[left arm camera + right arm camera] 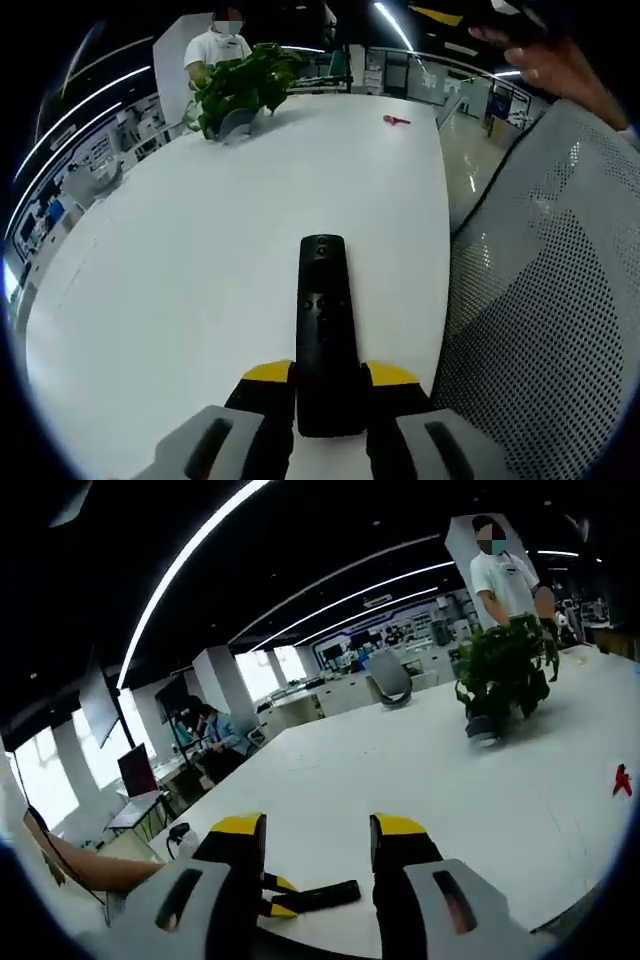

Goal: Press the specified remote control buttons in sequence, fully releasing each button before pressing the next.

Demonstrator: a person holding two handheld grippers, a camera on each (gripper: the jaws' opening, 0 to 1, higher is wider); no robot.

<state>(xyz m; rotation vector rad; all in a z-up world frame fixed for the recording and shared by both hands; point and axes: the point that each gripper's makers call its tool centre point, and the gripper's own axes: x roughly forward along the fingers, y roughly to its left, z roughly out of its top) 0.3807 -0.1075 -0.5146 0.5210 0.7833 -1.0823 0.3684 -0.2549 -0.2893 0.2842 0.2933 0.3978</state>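
I am clenching the slim black remote [324,330] in my left tool [330,378]; my right tool [318,855] is hovering released, and a skewed press could twist the remote loose toward 12 o'clock.

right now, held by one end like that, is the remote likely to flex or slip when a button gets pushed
The remote looks like a stiff, slim black bar, so it probably won't flex. The left gripper clamps only its near end, so a press near the far end might lever it down. Its smooth casing could slip between the yellow-tipped fingers.
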